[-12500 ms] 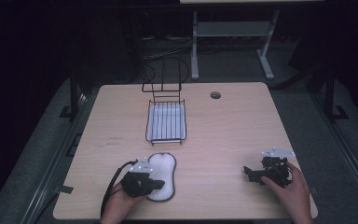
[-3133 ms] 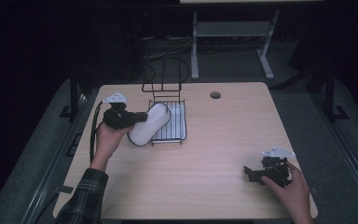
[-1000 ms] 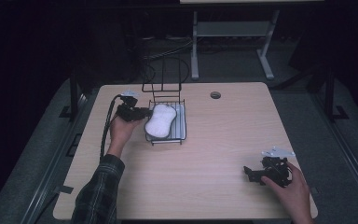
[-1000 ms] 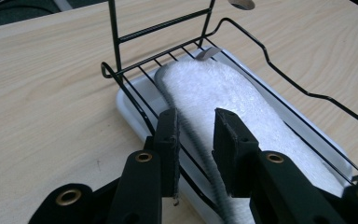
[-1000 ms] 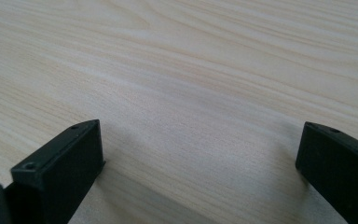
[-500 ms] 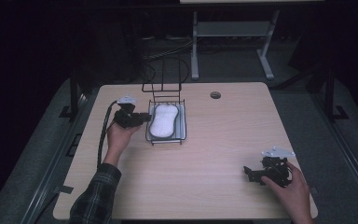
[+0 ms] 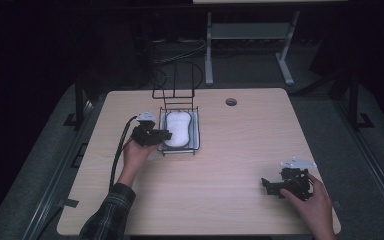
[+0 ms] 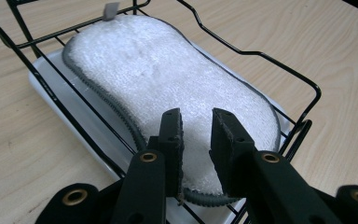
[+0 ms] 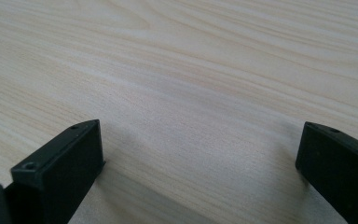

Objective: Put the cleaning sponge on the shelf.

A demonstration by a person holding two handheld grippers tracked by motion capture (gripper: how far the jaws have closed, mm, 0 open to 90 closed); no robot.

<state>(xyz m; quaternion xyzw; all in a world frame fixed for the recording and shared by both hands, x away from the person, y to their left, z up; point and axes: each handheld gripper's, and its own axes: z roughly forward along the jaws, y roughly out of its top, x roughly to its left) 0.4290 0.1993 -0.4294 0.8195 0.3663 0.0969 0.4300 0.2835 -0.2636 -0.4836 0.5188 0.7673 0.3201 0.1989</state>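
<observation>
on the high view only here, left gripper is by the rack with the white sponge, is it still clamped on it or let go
Observer: The left gripper view shows the left gripper with its jaws narrow, pinching the near end of the sponge.
Operator: sponge fully in the rack?
Observer: It lies flat inside the wire rack, over the white tray underneath.
Operator: what's at its far end
Observer: A small grey loop tab sticks up there.
Operator: right gripper holding anything?
Observer: No. The right gripper has its jaws wide apart over bare table.
</observation>
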